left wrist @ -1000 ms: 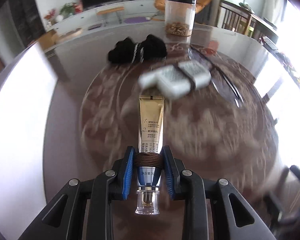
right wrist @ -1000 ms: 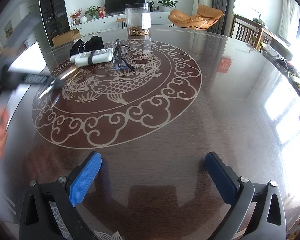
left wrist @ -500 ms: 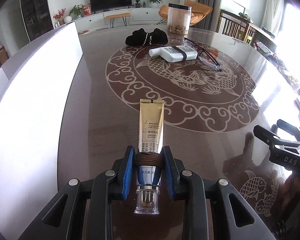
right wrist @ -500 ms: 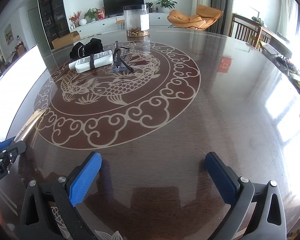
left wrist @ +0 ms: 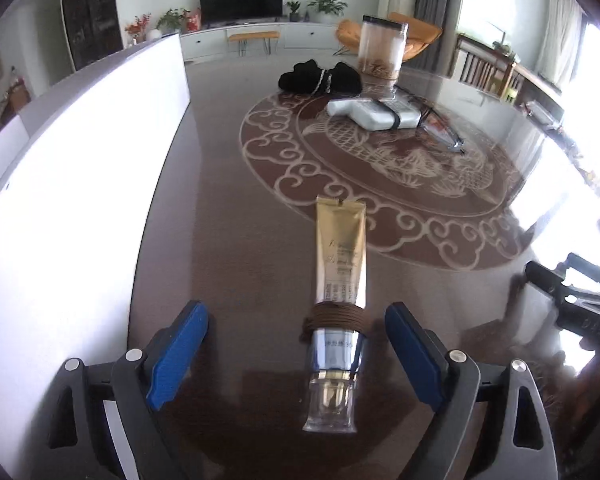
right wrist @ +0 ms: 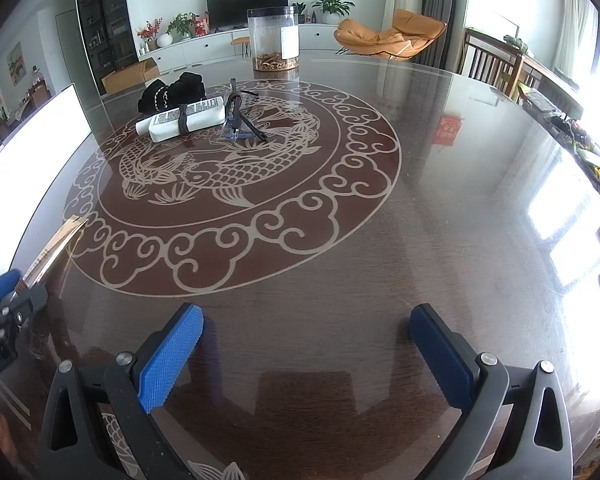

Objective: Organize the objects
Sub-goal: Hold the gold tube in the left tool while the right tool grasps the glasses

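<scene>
A gold tube (left wrist: 340, 264) with a brown band and a clear cap lies flat on the dark table near its left edge. My left gripper (left wrist: 296, 350) is open around the tube's capped end, its blue pads apart from it on both sides. The tube's far end also shows at the left in the right wrist view (right wrist: 56, 246). My right gripper (right wrist: 306, 354) is open and empty over bare table. Further back lie a white banded pack (right wrist: 182, 119), a black pouch (right wrist: 172, 91), glasses (right wrist: 238, 118) and a clear jar (right wrist: 274, 38).
A white box wall (left wrist: 80, 184) stands along the table's left edge beside the tube. The right gripper's body (left wrist: 572, 304) shows at the right in the left wrist view. The round table (right wrist: 440, 216) has a carp pattern in its middle. Chairs stand beyond the far right edge.
My left gripper opened and let go of the gold tube, which now lies on the table. The right gripper has stayed still.
</scene>
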A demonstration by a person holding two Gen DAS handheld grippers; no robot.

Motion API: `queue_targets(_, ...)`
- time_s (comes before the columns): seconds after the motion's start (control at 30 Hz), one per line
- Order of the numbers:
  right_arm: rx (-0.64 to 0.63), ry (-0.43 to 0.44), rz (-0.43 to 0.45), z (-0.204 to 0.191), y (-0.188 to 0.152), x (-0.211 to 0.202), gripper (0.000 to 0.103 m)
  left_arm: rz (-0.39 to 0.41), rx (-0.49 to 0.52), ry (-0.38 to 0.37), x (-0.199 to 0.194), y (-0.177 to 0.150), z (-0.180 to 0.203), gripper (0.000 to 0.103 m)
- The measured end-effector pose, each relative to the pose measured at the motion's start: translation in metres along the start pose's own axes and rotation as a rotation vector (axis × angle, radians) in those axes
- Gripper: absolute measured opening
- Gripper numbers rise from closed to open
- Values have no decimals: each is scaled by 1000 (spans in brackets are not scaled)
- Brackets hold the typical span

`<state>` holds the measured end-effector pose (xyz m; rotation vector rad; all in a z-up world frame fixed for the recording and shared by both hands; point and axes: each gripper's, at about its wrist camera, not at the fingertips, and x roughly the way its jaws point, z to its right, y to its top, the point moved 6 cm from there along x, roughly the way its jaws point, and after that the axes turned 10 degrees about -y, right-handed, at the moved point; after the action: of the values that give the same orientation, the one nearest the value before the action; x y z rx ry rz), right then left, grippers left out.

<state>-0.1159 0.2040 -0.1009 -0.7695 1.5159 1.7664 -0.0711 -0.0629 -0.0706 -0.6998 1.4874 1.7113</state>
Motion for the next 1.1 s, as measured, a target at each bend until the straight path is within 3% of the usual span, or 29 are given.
queue_targets(0.07,-4,2,-4,-1,2,1,103,-32,53,8,7,-2,9,103)
queue_targets(0.23,-81,35,-80,-21,46,28,103,-35,77,-13,9,-1,16,103)
queue_targets(0.37,-65,91,24,-45,116,31,103,-34,77,-13,9,0,17,103)
queue_targets(0.43,-90,131,-16,-66,144,48,103,-34,77,-13,9,0,17,103)
queue_targets(0.53,-134,123,-68,-86,164,75,102,-34,77,-13,9,0,17,103)
queue_targets(0.57,-156,120,-83,-91,165,83,98,-34,77,-13,9,0,17,103)
queue_targets(0.63,-168,150,-110,-96,162,94,67,-34,77,-13,9,0,17,103)
queue_targets(0.67,-173,110,-74,-91,161,92,43,-34,77,-13,9,0,17,103)
queue_targets(0.7,-166,112,-80,-89,157,91,29,-34,76,-13,8,0,18,103)
queue_targets(0.8,-100,148,-76,-73,134,78,28,-34,76,-14,7,0,19,103)
queue_targets(1.0,-43,28,4,-48,42,19,28,-34,75,-13,7,-1,19,103)
queue_targets(1.1,-13,-12,33,-52,18,-3,30,-34,75,-13,7,-1,19,103)
